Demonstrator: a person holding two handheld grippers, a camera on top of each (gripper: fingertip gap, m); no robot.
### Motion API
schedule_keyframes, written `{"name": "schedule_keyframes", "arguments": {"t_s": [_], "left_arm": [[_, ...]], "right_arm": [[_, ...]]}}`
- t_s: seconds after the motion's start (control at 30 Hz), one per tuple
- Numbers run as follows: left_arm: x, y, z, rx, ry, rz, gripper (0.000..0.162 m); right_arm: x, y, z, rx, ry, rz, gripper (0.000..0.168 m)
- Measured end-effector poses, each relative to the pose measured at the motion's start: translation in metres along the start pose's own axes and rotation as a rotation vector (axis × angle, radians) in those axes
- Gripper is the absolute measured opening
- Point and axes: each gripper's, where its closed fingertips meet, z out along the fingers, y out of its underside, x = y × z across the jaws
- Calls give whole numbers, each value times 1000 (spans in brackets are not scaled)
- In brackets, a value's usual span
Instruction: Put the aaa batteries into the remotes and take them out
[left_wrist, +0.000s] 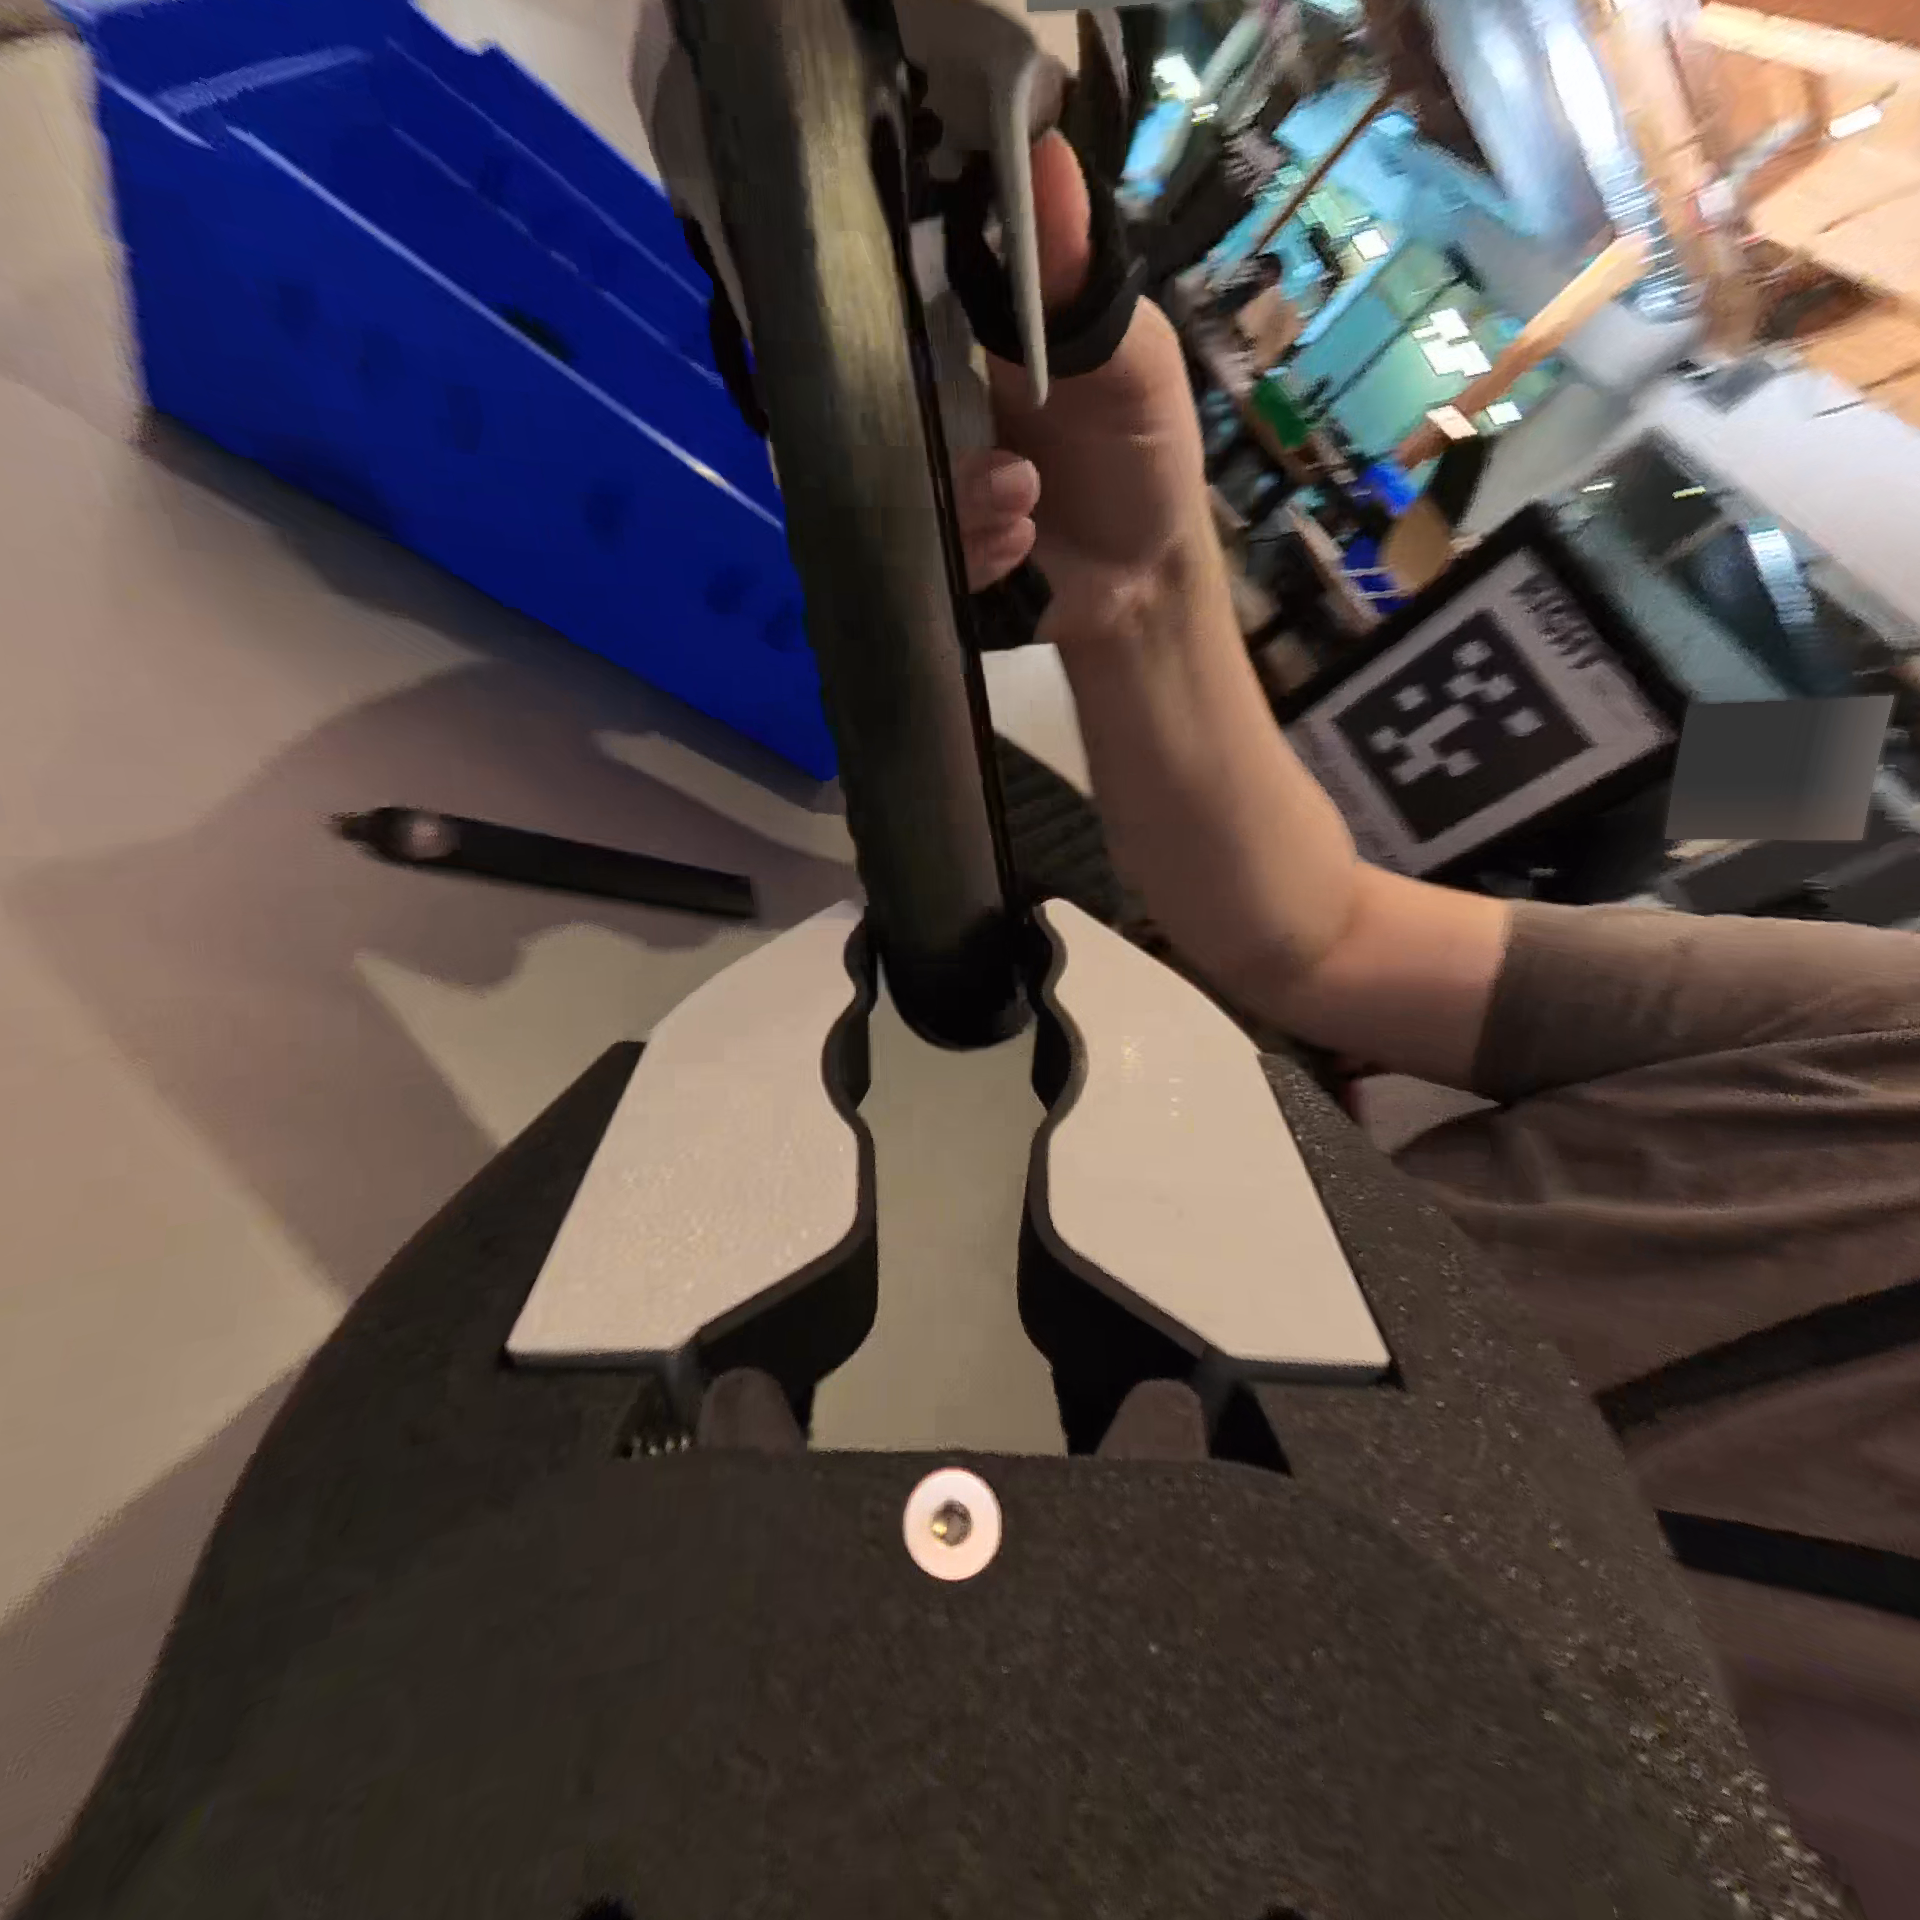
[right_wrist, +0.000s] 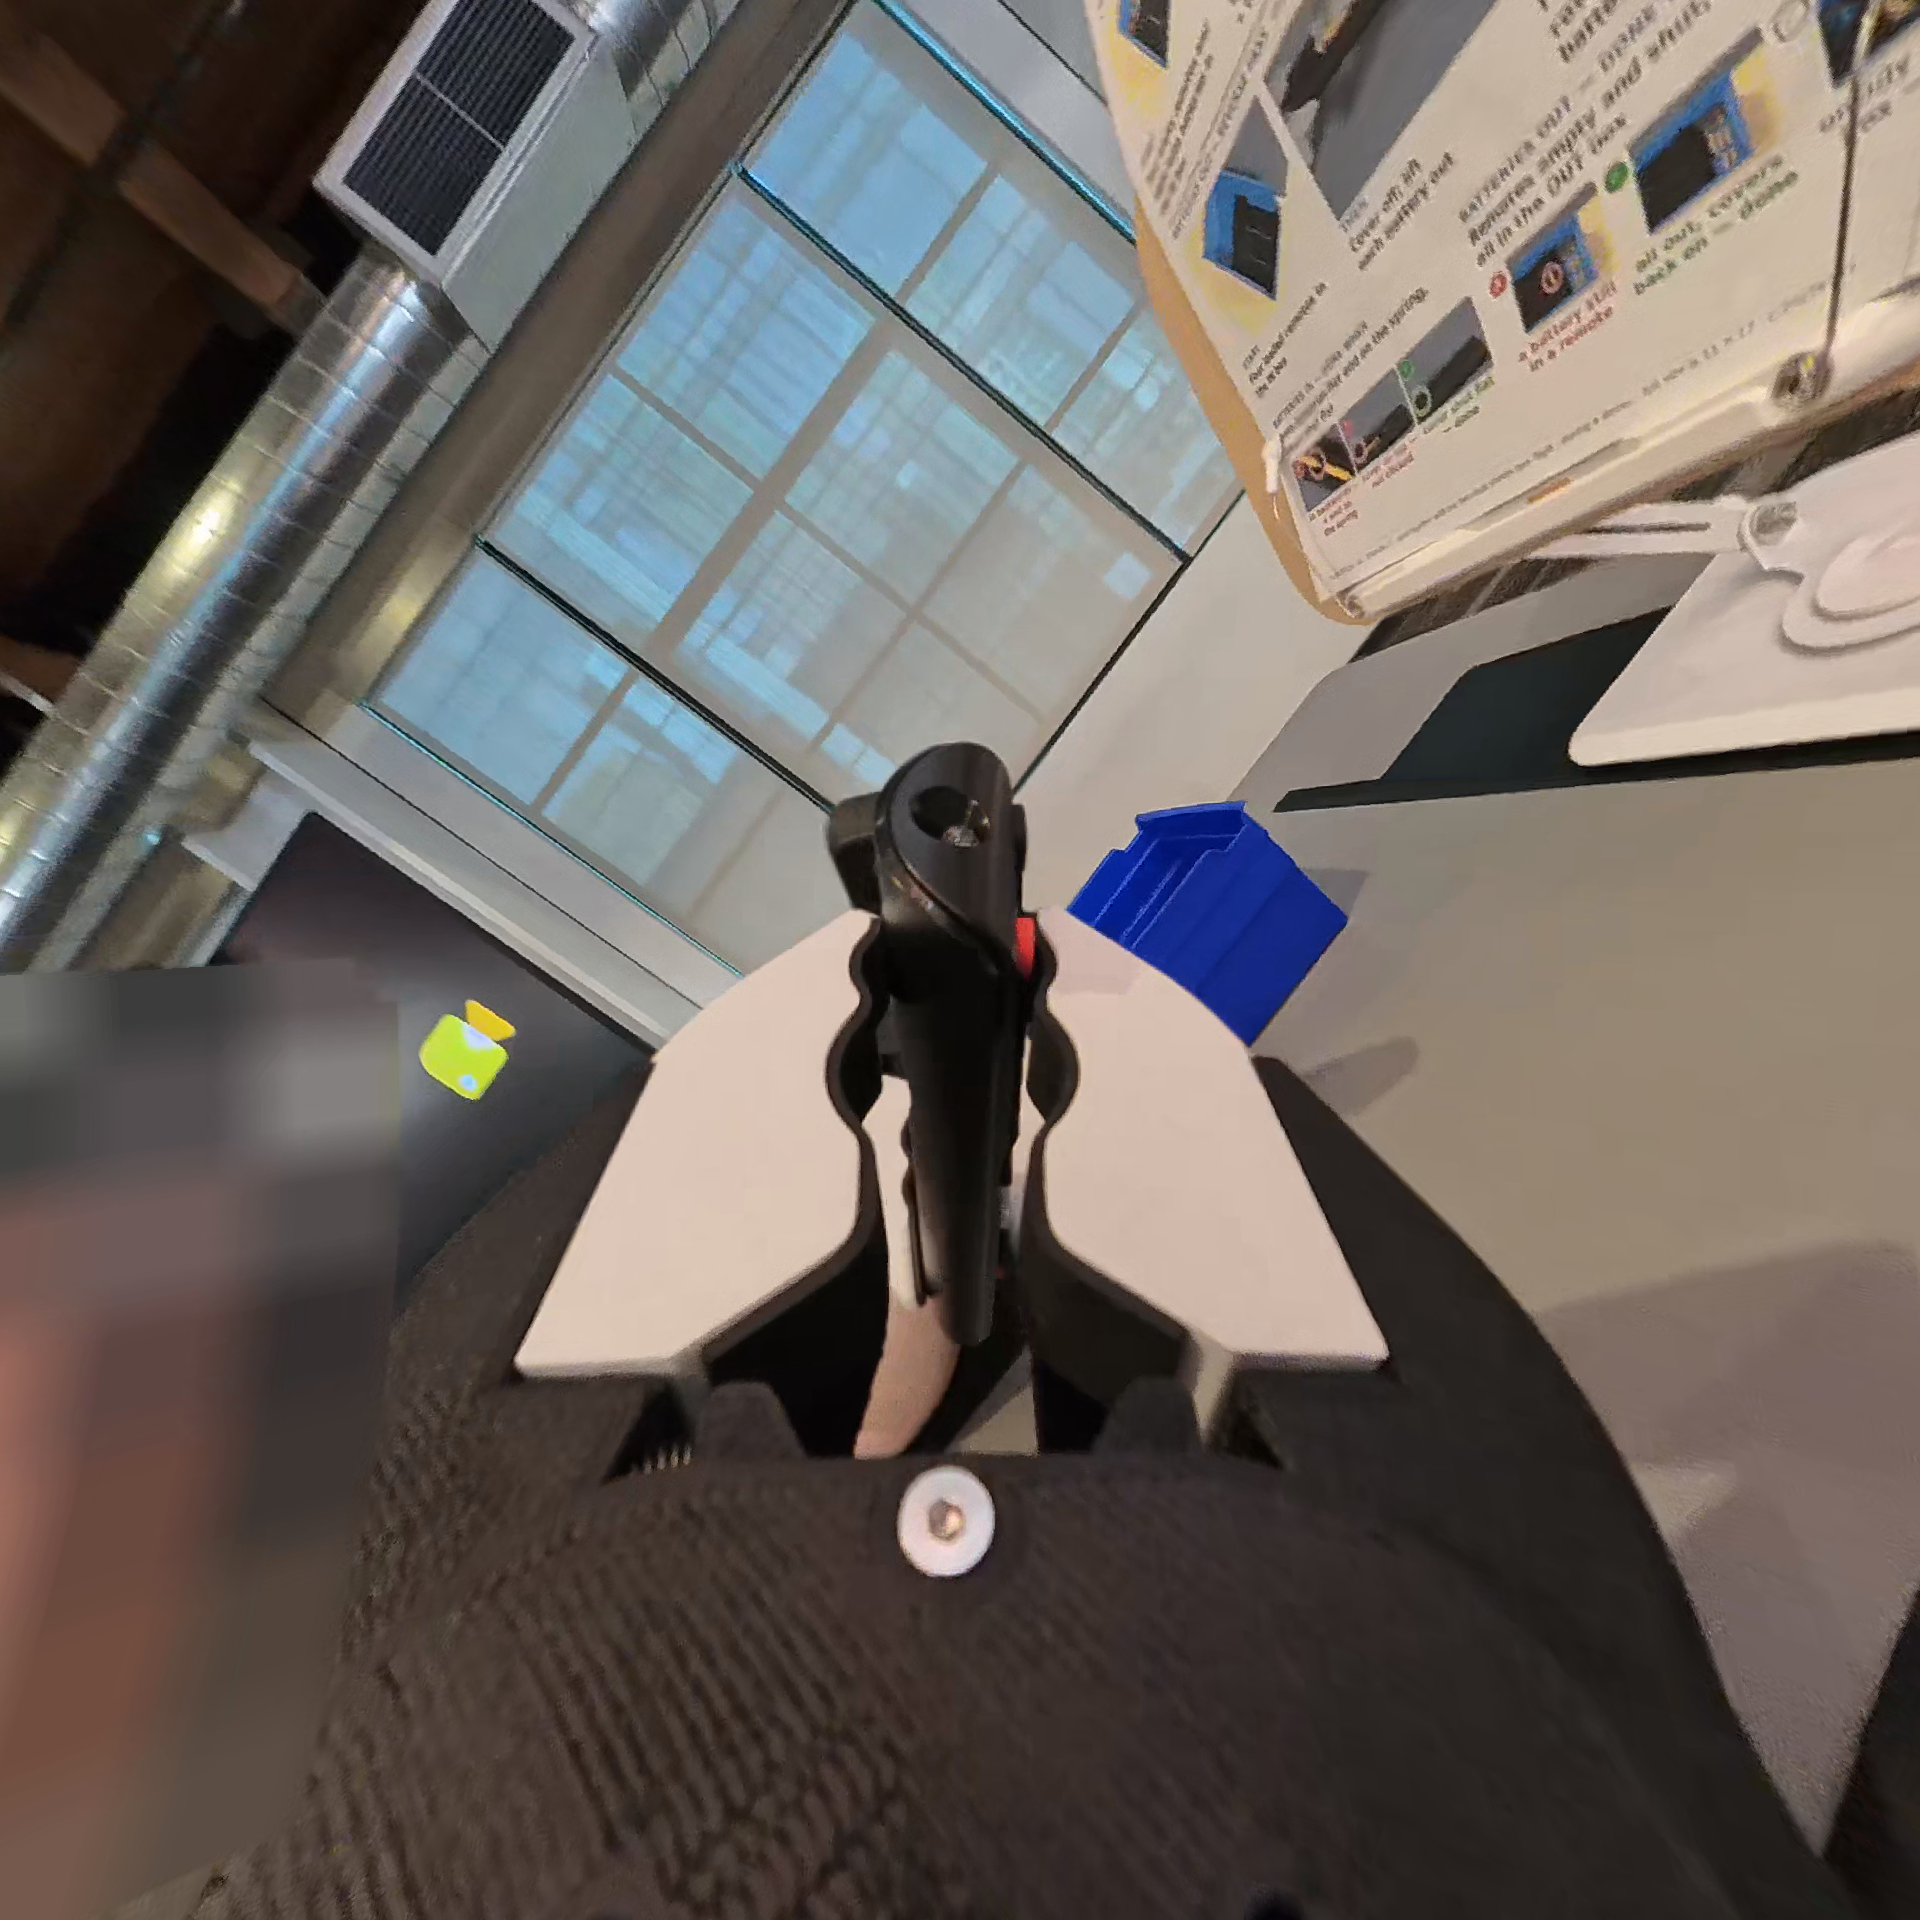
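Note:
Both grippers hold one long black remote (left_wrist: 883, 520) between them. In the left wrist view my left gripper (left_wrist: 951, 951) is shut on the remote's near end. The remote runs up to the right gripper's fingers (left_wrist: 1023, 239), held by a person's hand (left_wrist: 1112, 488). In the right wrist view my right gripper (right_wrist: 951, 961) is shut on the remote (right_wrist: 951, 862), seen end-on, with a red button (right_wrist: 1023, 943) on its side. A thin black battery cover (left_wrist: 561, 860) lies flat on the grey table (left_wrist: 208, 1039), left of the left gripper. I see no batteries.
A blue divided bin (left_wrist: 447, 416) stands on the table behind the cover; it also shows in the right wrist view (right_wrist: 1216, 914). An instruction sheet on a board (right_wrist: 1507, 260) stands at the table's back. A tag-marked black box (left_wrist: 1475, 717) sits right of the person's forearm.

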Motion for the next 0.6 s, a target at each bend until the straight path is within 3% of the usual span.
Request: {"name": "schedule_keyframes", "arguments": {"t_s": [0.17, 0.3, 0.43, 0.6], "left_arm": [[9, -18, -78, 113, -244, 88, 27], [10, 0, -181, 178, -554, 163, 27], [4, 56, -270, 65, -837, 165, 27], [-21, 153, -290, -157, -968, -96, 27]], "right_arm": [[42, 38, 26, -207, 69, 130, 25], [86, 88, 45, -395, 121, 284, 25], [116, 119, 54, -488, 165, 319, 25], [145, 140, 62, -610, 276, 223, 26]]}}
